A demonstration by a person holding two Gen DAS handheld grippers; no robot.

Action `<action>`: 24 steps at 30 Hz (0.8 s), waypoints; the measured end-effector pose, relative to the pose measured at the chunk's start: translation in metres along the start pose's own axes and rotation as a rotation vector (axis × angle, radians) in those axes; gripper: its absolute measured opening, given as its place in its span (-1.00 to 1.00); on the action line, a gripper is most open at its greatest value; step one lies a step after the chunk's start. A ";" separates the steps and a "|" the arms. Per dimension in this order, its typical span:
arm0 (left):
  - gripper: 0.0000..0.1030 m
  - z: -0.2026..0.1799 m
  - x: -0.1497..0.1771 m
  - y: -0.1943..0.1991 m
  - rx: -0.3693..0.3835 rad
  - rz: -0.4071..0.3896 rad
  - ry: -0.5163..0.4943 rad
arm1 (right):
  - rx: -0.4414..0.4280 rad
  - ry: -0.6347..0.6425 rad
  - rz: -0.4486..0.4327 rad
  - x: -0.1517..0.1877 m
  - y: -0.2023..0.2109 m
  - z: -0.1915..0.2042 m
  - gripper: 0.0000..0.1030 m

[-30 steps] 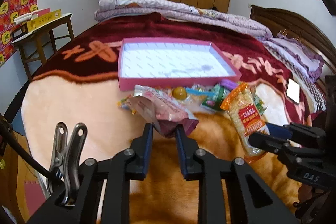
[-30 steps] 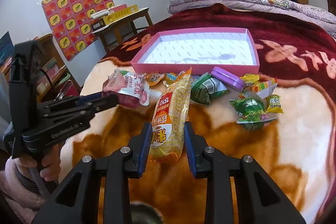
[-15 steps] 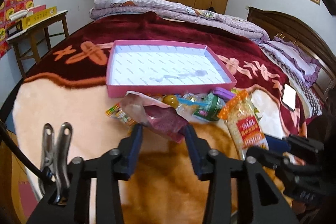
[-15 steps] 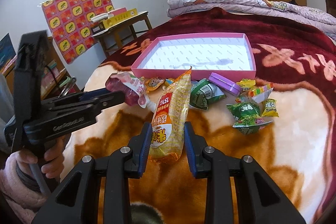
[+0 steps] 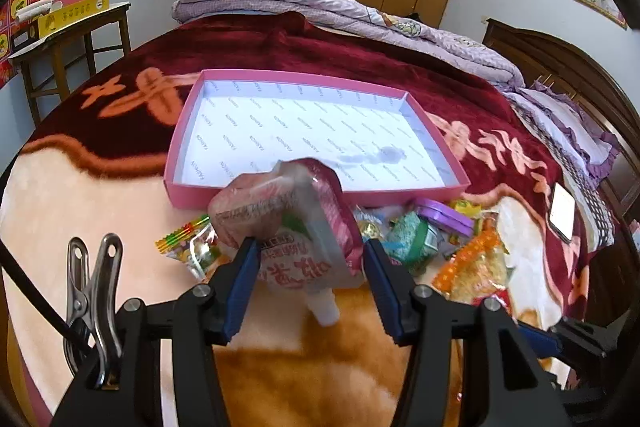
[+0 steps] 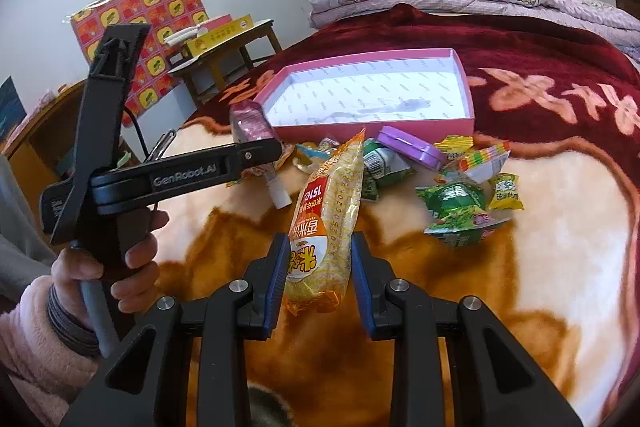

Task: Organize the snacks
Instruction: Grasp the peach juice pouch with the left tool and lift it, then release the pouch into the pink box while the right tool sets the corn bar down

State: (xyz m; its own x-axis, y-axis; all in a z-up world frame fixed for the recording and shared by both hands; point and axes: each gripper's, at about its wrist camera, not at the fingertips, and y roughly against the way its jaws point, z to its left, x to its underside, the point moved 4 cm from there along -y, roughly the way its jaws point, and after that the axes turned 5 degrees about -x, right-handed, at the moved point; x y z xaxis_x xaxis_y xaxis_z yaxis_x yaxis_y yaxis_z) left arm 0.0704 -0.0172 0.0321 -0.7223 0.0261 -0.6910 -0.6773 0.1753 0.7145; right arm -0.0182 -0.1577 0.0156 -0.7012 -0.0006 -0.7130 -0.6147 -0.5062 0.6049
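Observation:
My left gripper (image 5: 306, 259) has its jaws spread wide, with a pink spouted pouch (image 5: 296, 227) between them, spout hanging down and blurred, just in front of the pink tray (image 5: 256, 199). I cannot tell if the pads still touch the pouch. From the right wrist view the left gripper (image 6: 264, 151) sits above the bed with the pouch (image 6: 250, 121) at its tip. My right gripper (image 6: 320, 263) is shut on a long orange-yellow snack pack (image 6: 328, 211), held above the blanket. Loose snacks (image 6: 456, 203) and a purple tin (image 6: 410, 145) lie in front of the tray (image 6: 380, 125).
The bed carries a red and cream blanket (image 6: 560, 267). A folded lilac quilt (image 5: 320, 11) lies at the far end. A phone (image 5: 562, 211) lies at the right edge. A wooden side table (image 5: 60, 39) with yellow boxes stands on the left.
My left gripper has lifted the pink pouch and moved toward the tray, and its jaws have spread much wider; the pouch now hangs spout down. My right gripper has kept the orange pack, nearly still.

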 end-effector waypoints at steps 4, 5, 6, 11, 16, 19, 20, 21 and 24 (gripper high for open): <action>0.11 -0.003 -0.003 -0.009 -0.018 -0.008 -0.010 | 0.001 -0.007 0.007 -0.001 -0.003 -0.006 -0.38; 0.11 -0.005 -0.004 -0.009 -0.027 -0.013 -0.023 | 0.001 -0.008 0.010 -0.001 -0.004 -0.007 -0.38; 0.11 -0.007 -0.004 -0.010 -0.035 -0.015 -0.033 | 0.001 -0.009 0.012 0.000 -0.004 -0.008 -0.38; 0.12 -0.012 -0.002 -0.011 -0.065 -0.028 -0.068 | -0.004 -0.014 0.009 -0.003 -0.004 -0.010 -0.38; -0.05 -0.014 -0.004 -0.009 -0.063 -0.047 -0.073 | -0.004 -0.009 0.007 -0.005 -0.004 -0.009 -0.38; -0.27 -0.017 -0.004 0.001 -0.056 -0.068 -0.099 | -0.003 -0.006 0.005 -0.007 -0.005 -0.009 -0.38; -0.31 -0.017 -0.004 0.004 -0.052 -0.074 -0.107 | -0.001 -0.007 0.006 -0.009 -0.005 -0.010 -0.38; -0.33 -0.017 -0.004 0.006 -0.045 -0.078 -0.112 | 0.000 -0.009 0.007 -0.010 -0.006 -0.011 -0.38; -0.37 -0.016 -0.004 0.007 -0.027 -0.070 -0.105 | 0.001 -0.018 0.006 -0.012 -0.007 -0.012 -0.38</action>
State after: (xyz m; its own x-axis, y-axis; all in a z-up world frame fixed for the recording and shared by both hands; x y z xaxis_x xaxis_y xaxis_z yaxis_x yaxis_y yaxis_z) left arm 0.0658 -0.0319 0.0417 -0.6553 0.1176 -0.7461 -0.7303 0.1537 0.6656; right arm -0.0014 -0.1644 0.0156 -0.7109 0.0119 -0.7032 -0.6111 -0.5055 0.6092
